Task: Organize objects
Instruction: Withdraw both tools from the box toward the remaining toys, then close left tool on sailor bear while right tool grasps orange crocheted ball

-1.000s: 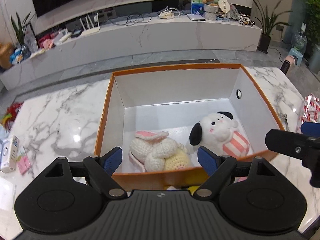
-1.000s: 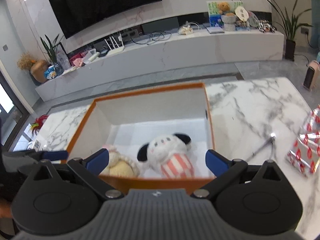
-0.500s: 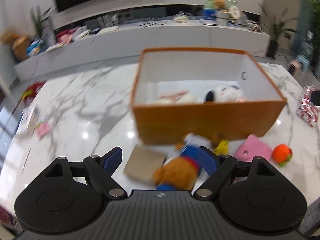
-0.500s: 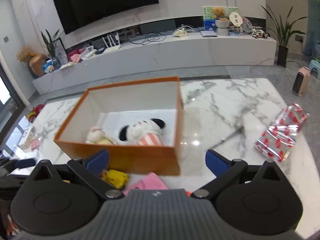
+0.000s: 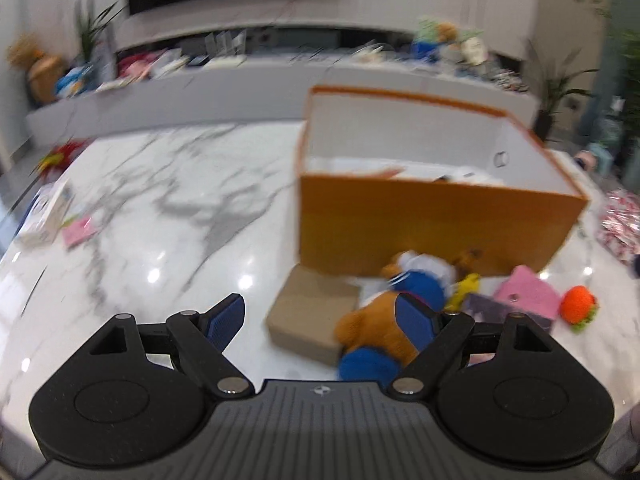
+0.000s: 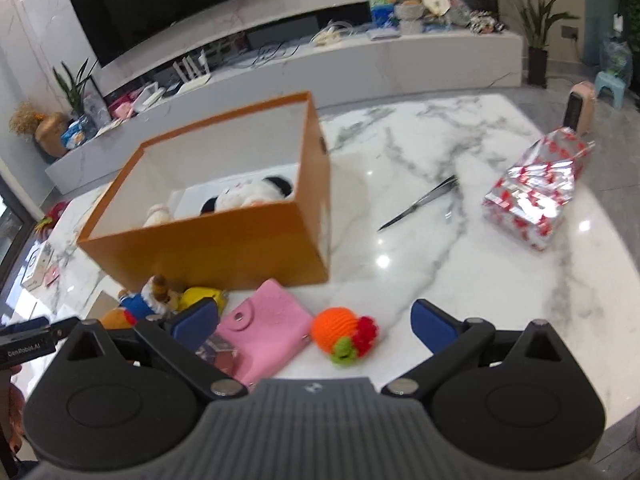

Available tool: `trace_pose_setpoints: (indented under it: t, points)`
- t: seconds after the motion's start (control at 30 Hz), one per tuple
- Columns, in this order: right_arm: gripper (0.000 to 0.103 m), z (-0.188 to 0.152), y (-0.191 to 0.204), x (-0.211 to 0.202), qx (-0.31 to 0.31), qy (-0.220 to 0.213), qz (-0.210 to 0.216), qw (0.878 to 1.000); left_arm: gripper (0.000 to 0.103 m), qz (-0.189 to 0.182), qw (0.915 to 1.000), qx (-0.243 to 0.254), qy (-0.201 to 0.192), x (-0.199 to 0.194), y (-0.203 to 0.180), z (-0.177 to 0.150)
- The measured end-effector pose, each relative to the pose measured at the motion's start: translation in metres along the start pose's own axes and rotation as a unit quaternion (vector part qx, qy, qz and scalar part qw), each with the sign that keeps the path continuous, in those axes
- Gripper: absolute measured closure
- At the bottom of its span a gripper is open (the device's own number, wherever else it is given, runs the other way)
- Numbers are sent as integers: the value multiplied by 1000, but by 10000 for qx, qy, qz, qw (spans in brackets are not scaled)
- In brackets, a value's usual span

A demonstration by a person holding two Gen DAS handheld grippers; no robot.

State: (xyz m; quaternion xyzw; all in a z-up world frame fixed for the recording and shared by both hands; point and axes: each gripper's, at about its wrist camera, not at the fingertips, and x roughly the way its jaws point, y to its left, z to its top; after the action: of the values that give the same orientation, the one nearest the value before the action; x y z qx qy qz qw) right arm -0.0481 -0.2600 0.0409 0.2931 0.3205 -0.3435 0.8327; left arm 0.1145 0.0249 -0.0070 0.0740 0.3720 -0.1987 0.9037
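An orange box point(image 5: 432, 224) point(image 6: 224, 248) stands on the marble table with a white plush dog point(image 6: 248, 196) and a knitted toy point(image 6: 158, 213) inside. In front of it lie a brown bear in blue clothes point(image 5: 384, 320) point(image 6: 136, 306), a tan block point(image 5: 310, 316), a yellow toy point(image 5: 464, 290) point(image 6: 202, 296), a pink pouch point(image 5: 528, 296) point(image 6: 264, 332) and an orange knitted fruit point(image 5: 578, 306) point(image 6: 340, 332). My left gripper point(image 5: 320, 316) is open and empty, just short of the bear. My right gripper point(image 6: 314, 322) is open and empty, above the pouch and fruit.
A foil-wrapped parcel point(image 6: 536, 188) and metal tweezers point(image 6: 420, 202) lie on the table's right side. A white carton and pink notes point(image 5: 60, 216) lie at the left edge. A TV console stands beyond the table point(image 6: 360, 60).
Both grippers have pulled back from above the box toward the table's near side and lowered. The toys in front of the box have come into view. The left view is motion-blurred.
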Motion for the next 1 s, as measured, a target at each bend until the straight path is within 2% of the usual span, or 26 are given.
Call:
trace_pose_setpoints:
  t: [0.07, 0.17, 0.3, 0.47, 0.57, 0.73, 0.83, 0.93, 1.0]
  points:
    - [1, -3, 4, 10, -55, 151, -2, 9999, 5, -290, 9981, 500, -207, 2, -12, 2]
    - [1, -4, 8, 17, -143, 207, -16, 9997, 5, -634, 9881, 1371, -278, 15, -34, 5]
    - [1, -4, 5, 23, -122, 256, -13, 9996, 5, -792, 9836, 1618, 4, 34, -46, 4]
    - [1, -7, -2, 36, -99, 445, -131, 9989, 5, -1086, 9794, 1694, 191, 47, -49, -2]
    - [1, -8, -5, 42, -67, 525, -108, 9985, 5, -1174, 9809, 1515, 344, 57, -46, -3]
    - [1, -9, -8, 48, 17, 613, 17, 9981, 5, -1424, 9811, 1251, 386, 67, -40, 1]
    - [1, -9, -12, 55, 67, 682, 20, 9976, 6, -1429, 9813, 1202, 474, 71, -39, 2]
    - [1, -10, -18, 64, 146, 756, 41, 9970, 9, -1395, 9814, 1222, 499, 71, -39, 1]
    - [1, -11, -19, 70, 151, 816, 13, 9966, 18, -1329, 9823, 1225, 497, 72, -40, 1]
